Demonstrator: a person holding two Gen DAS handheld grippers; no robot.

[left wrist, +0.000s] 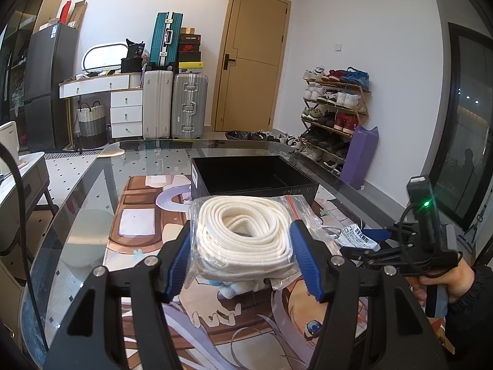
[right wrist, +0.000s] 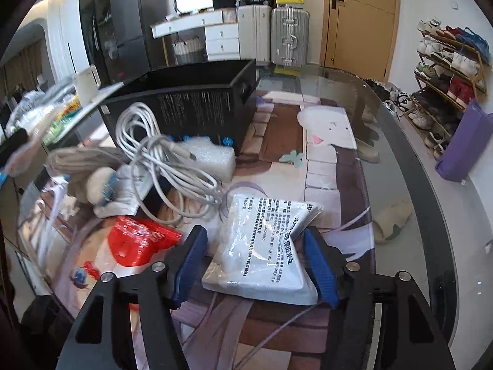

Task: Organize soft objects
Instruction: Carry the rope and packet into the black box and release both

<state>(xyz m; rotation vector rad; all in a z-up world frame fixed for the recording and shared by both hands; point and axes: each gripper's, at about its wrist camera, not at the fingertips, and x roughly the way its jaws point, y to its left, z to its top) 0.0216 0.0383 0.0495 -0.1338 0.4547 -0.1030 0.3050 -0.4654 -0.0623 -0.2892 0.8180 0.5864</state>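
Seemingly empty black box; left gripper clamps bagged white cord, right gripper parted.

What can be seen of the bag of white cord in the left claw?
The bag of white cord is a clear plastic zip bag with a red seal strip at its top right edge, holding flat, woven white cord wound into a thick oval coil. The left claw grips it from both sides, its blue pads pressing into the plastic, holding it above the printed desk mat, in front of the open black box. The bag's lower edge hangs between the fingers.
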